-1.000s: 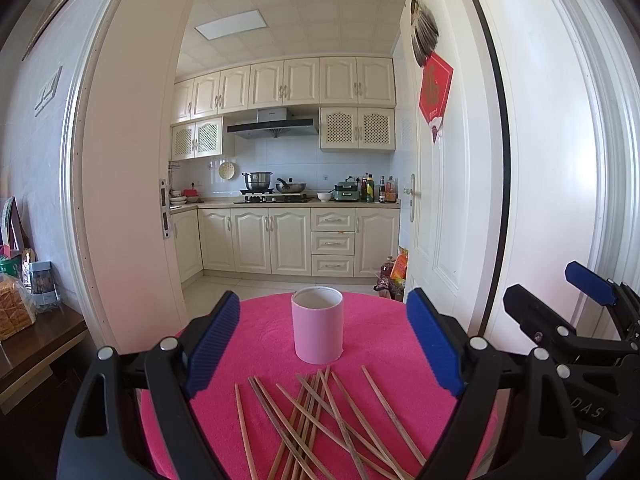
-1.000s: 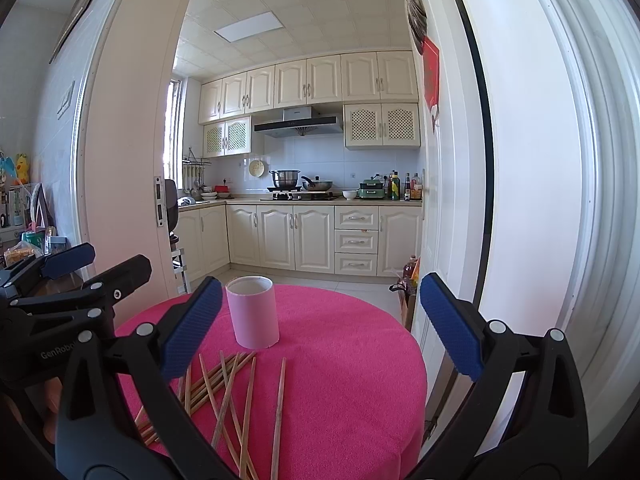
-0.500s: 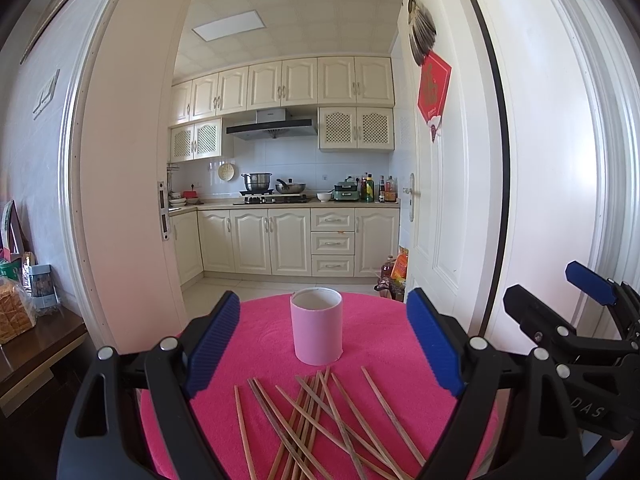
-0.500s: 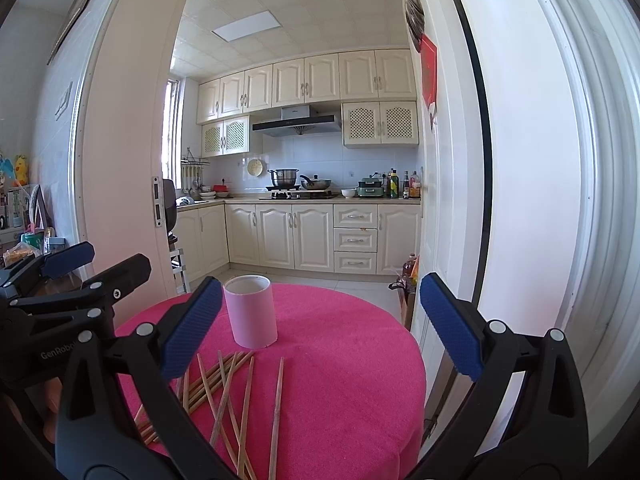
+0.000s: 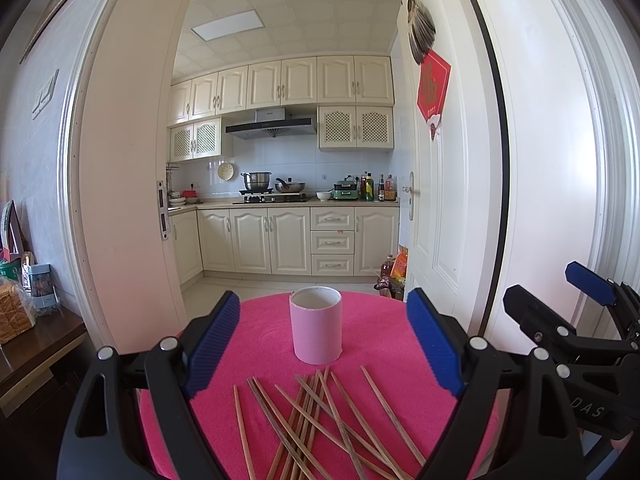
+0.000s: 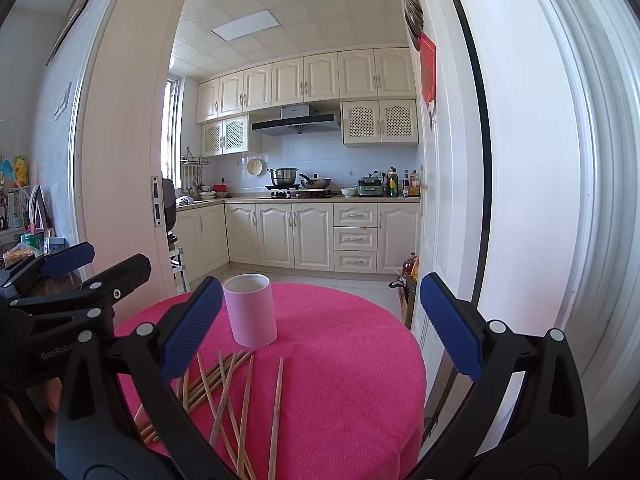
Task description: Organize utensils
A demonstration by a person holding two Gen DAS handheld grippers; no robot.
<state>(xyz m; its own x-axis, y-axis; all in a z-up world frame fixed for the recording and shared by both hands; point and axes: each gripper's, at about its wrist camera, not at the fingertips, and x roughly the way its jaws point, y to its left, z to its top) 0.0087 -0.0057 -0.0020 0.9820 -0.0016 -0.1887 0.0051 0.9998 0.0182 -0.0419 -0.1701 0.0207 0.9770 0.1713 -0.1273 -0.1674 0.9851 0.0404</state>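
Observation:
A pink cylindrical cup [image 5: 316,325] [image 6: 250,310] stands upright on a round table with a magenta cloth [image 5: 376,344] [image 6: 340,344]. Several wooden chopsticks [image 5: 320,420] [image 6: 228,392] lie scattered on the cloth in front of the cup. My left gripper [image 5: 325,346] is open above the near side of the table, its blue pads either side of the cup with nothing between them. My right gripper [image 6: 320,326] is open too and holds nothing; it hovers to the right of the cup. Each gripper shows at the edge of the other's view.
A white door [image 5: 436,184] stands open just right of the table. A dark wooden side table [image 5: 28,344] with bread and jars is at the left. Behind the table a doorway opens into a kitchen with cream cabinets [image 5: 280,240]. Bottles and bags [image 5: 394,270] sit on the floor by the door.
Both views have shifted very slightly; the grippers stay open above the table. The cup and chopsticks have not moved.

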